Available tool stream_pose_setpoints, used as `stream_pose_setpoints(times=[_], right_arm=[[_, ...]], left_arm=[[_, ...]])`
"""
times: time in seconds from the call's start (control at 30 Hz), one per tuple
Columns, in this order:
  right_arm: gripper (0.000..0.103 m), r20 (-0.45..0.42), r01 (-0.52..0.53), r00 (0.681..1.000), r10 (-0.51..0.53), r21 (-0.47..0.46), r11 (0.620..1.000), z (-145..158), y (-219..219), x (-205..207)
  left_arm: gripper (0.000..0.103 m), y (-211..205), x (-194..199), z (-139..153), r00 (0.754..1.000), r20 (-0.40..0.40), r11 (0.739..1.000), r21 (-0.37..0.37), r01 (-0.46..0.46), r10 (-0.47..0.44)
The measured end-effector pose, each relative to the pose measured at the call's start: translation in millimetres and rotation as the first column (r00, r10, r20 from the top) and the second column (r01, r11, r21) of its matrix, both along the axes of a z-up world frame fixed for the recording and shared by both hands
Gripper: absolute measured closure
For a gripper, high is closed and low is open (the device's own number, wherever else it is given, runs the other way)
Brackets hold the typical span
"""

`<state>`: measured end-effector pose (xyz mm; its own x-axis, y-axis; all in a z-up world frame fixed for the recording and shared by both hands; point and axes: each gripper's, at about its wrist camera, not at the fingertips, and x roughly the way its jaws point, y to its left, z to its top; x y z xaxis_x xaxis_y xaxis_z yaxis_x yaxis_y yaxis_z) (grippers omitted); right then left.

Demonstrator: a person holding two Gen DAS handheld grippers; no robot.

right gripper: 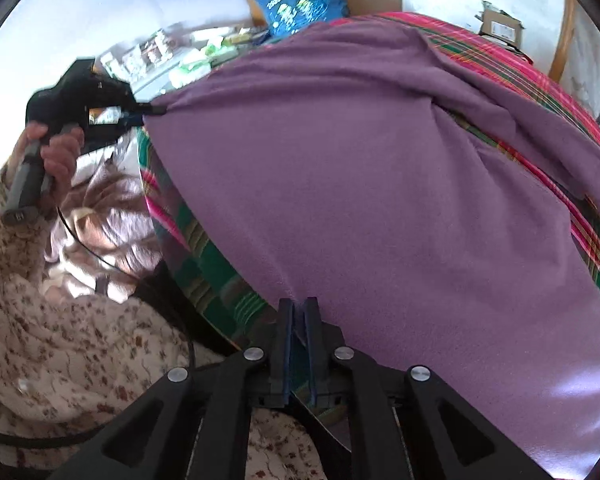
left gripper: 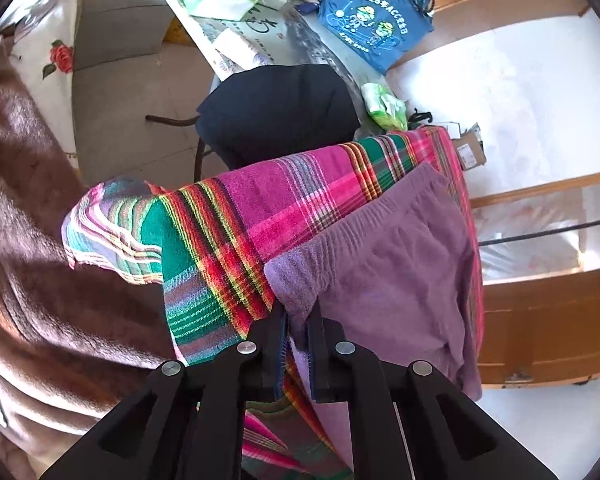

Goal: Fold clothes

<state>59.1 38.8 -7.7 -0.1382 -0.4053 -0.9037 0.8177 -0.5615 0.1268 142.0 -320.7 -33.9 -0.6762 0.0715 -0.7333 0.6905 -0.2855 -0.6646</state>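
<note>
A purple garment [left gripper: 396, 276] lies spread over a bright plaid cloth [left gripper: 236, 216] on a raised surface. My left gripper [left gripper: 298, 312] is shut on one corner of the purple garment, with the fabric pinched between its blue-padded fingers. In the right wrist view the purple garment [right gripper: 360, 184] fills the middle, stretched taut. My right gripper [right gripper: 299, 308] is shut on its near edge. The left gripper [right gripper: 156, 111] shows there at the left, held by a hand [right gripper: 56, 152], pinching the garment's far corner. The plaid cloth [right gripper: 540, 92] shows beneath.
A blue printed bag [left gripper: 376, 16] lies beyond on a wooden bed frame [left gripper: 540, 320]. A black cushion [left gripper: 276, 112] and a cluttered table [left gripper: 236, 36] sit behind the plaid cloth. A brown furry blanket [left gripper: 28, 280] is at the left. A floral sleeve [right gripper: 60, 340] crosses the lower left.
</note>
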Motion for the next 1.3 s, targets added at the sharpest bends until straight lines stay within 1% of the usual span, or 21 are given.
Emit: stream_pose_setpoints(times=[0.07,0.13,0.17,0.2,0.27,0.33,0.4,0.43,0.47,0.5,0.53,0.6,0.7,0.8,0.83,0.9,0.97,1.07,1.2,1.23,1.3], right_arm=[[0.095,0.009,-0.011,1.000,0.011,-0.002,1.000,4.4,2.0,-0.7],[0.095,0.019,-0.002,1.000,0.003,-0.029,1.000,12.7,10.3,-4.4],[0.094,0.021,0.014,1.000,-0.014,-0.041,0.999,16.8,17.6,-7.9],[0.093,0.012,0.044,0.999,-0.043,-0.050,0.998,21.0,26.8,-12.3],[0.092,-0.008,0.133,0.991,-0.133,-0.055,0.990,26.6,49.7,-23.9],[0.088,-0.061,0.249,0.966,-0.250,-0.035,0.968,30.6,76.2,-36.8],[0.087,-0.108,0.383,0.917,-0.385,-0.041,0.923,35.0,111.2,-48.4],[0.086,-0.126,0.450,0.883,-0.453,-0.051,0.892,37.2,130.3,-53.9],[0.081,-0.143,0.519,0.841,-0.522,-0.059,0.853,38.7,150.5,-58.7],[0.073,-0.161,0.592,0.789,-0.593,-0.062,0.804,38.9,172.1,-62.5],[0.071,-0.179,0.660,0.730,-0.659,-0.067,0.749,39.2,193.7,-66.3],[0.070,-0.188,0.776,0.603,-0.775,-0.088,0.625,38.0,238.0,-71.0],[0.068,-0.146,0.886,0.422,-0.895,-0.141,0.441,32.3,297.1,-71.5],[0.064,-0.062,0.943,0.276,-0.959,-0.177,0.283,19.8,343.6,-67.7],[0.064,-0.030,0.954,0.237,-0.971,-0.181,0.238,14.4,355.8,-66.6],[0.064,0.034,0.968,0.180,-0.983,-0.183,0.171,3.7,374.7,-64.5],[0.064,0.081,0.972,0.148,-0.986,-0.198,0.129,-4.7,387.2,-62.8],[0.063,0.153,0.969,0.144,-0.978,-0.224,0.108,-12.2,394.9,-62.5],[0.063,0.209,0.965,0.135,-0.968,-0.251,0.080,-16.7,399.9,-61.0],[0.064,0.219,0.964,0.134,-0.966,-0.256,0.076,-17.6,398.8,-60.8],[0.072,0.231,0.960,0.139,-0.963,-0.270,0.074,-18.1,397.0,-60.1]], left_arm=[[0.092,1.0,-1.0,2.8,1.000,0.005,1.000,-0.013,0.011,-0.011],[0.090,2.0,0.1,7.1,1.000,-0.003,1.000,-0.024,0.013,-0.014],[0.089,2.6,0.8,10.2,1.000,-0.005,0.999,-0.035,0.017,-0.018],[0.084,2.9,1.3,12.7,1.000,-0.003,0.999,-0.047,0.021,-0.021],[0.079,2.6,2.3,16.7,1.000,0.006,0.997,-0.070,0.021,-0.021],[0.079,2.3,2.7,19.0,1.000,0.010,0.997,-0.077,0.023,-0.022],[0.078,2.2,2.7,20.6,1.000,0.011,0.997,-0.078,0.025,-0.025],[0.078,2.3,2.2,20.6,1.000,0.012,0.996,-0.079,0.028,-0.027],[0.078,2.0,1.6,19.5,0.999,0.014,0.997,-0.076,0.030,-0.029],[0.078,1.6,1.1,18.3,0.999,0.016,0.997,-0.070,0.030,-0.029],[0.078,1.1,1.0,17.0,1.000,0.016,0.998,-0.060,0.026,-0.025],[0.078,0.1,1.2,14.6,1.000,0.016,0.999,-0.040,0.019,-0.018],[0.076,0.6,3.4,15.5,1.000,0.015,1.000,-0.030,0.008,-0.007],[0.076,2.9,5.6,19.9,1.000,0.020,0.999,-0.051,-0.001,0.002],[0.076,3.7,6.3,21.4,1.000,0.022,0.998,-0.058,-0.004,0.005],[0.076,5.2,7.7,24.4,1.000,0.025,0.997,-0.071,-0.010,0.012],[0.076,5.4,10.6,23.8,0.999,0.037,0.997,-0.067,-0.027,0.029],[0.076,6.0,15.4,21.9,0.997,0.052,0.997,-0.060,-0.051,0.054],[0.076,11.1,19.0,31.3,0.997,0.041,0.992,-0.102,-0.067,0.072],[0.076,13.2,19.7,35.2,0.996,0.032,0.990,-0.117,-0.074,0.078],[0.076,18.1,18.3,45.7,0.997,0.025,0.984,-0.165,-0.072,0.077]])
